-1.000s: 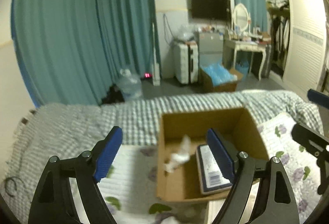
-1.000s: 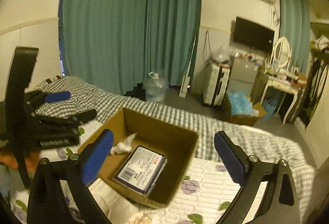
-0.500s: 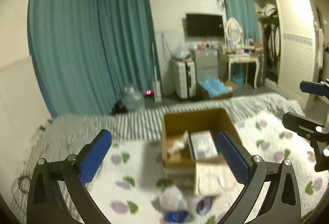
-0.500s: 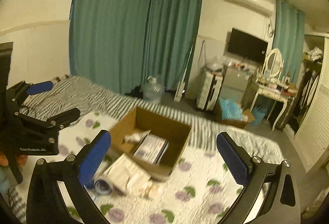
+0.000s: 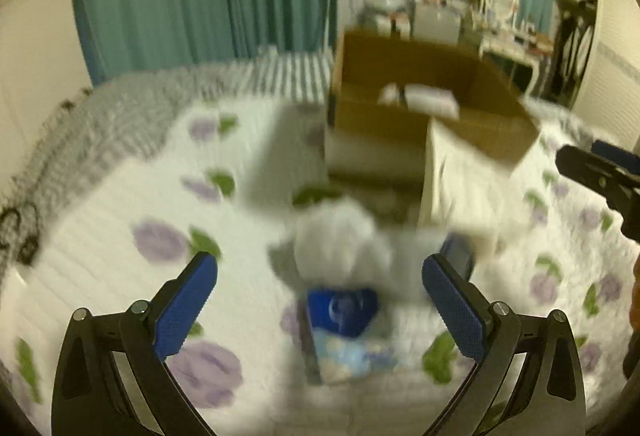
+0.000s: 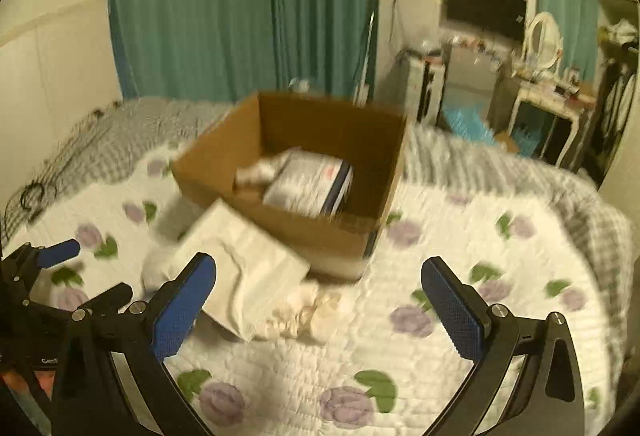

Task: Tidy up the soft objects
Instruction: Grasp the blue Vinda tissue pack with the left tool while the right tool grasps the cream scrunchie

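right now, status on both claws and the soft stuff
Left claw open, empty. Right claw open, empty. White cloth lies outside cardboard box. Nothing between claws and it.

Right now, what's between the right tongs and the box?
In the right wrist view, a folded white cloth and crumpled cream fabric lie between the right tongs and the cardboard box.

No legible text anywhere (print on the boxed packet (image 6: 308, 183) is blurred)

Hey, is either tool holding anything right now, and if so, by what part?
Nothing is held. The left tool and right tool are both open, with nothing between their blue pads.
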A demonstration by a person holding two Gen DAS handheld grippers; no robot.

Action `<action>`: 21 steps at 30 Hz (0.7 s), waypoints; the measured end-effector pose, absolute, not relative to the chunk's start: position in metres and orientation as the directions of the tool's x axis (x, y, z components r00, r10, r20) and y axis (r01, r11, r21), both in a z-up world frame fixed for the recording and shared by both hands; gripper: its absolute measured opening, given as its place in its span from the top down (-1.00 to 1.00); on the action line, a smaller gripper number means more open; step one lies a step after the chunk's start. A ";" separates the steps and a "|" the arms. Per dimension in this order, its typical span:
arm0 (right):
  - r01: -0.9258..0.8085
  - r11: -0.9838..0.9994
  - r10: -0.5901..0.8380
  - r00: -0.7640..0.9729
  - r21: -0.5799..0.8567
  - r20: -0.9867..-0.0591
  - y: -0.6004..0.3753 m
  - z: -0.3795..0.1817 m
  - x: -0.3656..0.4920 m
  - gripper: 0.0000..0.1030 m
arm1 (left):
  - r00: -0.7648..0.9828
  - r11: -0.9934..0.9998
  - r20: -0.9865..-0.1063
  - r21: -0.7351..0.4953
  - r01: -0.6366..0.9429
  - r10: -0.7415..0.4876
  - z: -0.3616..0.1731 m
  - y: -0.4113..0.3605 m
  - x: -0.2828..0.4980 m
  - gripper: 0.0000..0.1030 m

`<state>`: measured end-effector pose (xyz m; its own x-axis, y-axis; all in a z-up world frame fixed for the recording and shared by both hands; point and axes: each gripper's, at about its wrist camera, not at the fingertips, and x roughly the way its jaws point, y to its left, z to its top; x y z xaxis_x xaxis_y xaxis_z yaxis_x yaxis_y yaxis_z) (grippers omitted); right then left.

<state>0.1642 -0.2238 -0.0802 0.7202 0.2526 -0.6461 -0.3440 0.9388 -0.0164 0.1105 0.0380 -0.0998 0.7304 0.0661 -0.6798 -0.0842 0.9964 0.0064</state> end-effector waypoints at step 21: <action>-0.396 0.918 0.308 0.653 0.035 -0.692 -0.241 -0.130 0.165 -1.00 | 0.525 0.999 -0.851 0.027 0.036 0.004 -0.180 0.008 0.110 -0.13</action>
<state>0.1650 -0.2407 -0.1300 0.6530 0.3081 -0.6918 -0.3955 0.9178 0.0354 0.1102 0.0080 -0.1804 0.5251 0.0039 -0.8510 0.0360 0.9990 0.0268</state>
